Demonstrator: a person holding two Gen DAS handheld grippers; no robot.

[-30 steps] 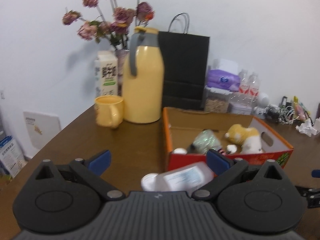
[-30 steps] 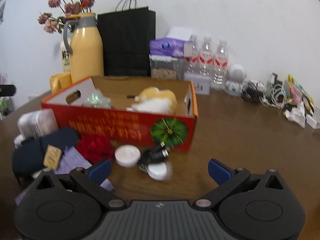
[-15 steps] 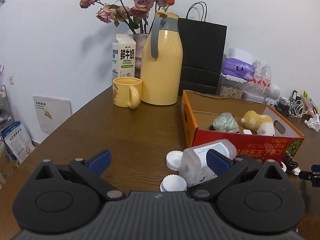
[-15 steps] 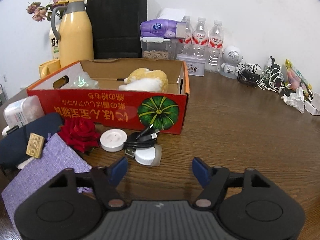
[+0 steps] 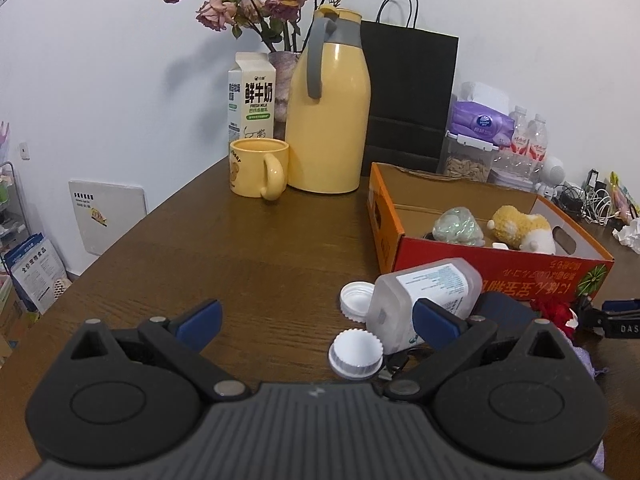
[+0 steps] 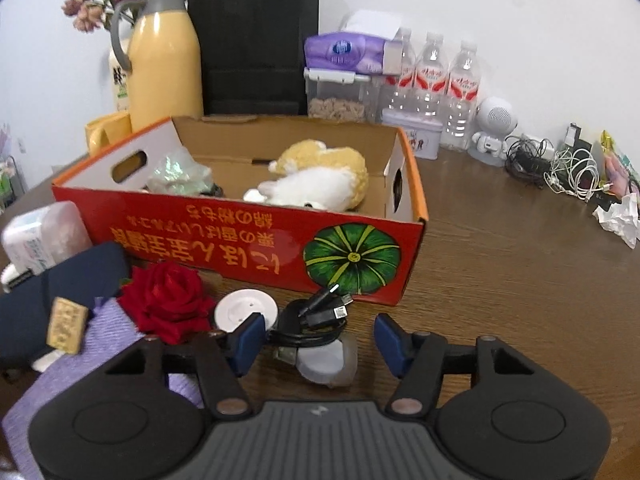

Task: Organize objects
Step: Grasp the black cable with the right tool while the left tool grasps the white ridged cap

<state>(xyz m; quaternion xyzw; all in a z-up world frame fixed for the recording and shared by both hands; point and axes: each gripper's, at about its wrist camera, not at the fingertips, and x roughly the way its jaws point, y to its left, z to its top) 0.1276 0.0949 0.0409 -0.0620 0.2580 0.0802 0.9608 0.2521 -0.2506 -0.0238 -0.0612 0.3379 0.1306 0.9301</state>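
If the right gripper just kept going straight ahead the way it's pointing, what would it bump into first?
Most likely the coiled black cable and the white charger under it, already between the half-closed right gripper pads, jaws just closing. Beyond them stands the red cardboard box.

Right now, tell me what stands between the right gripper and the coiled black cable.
Nothing visible does. The right gripper has just been closing, its jaws either side of the coiled black cable, pads not yet touching. The white disc lies left, outside the jaws.
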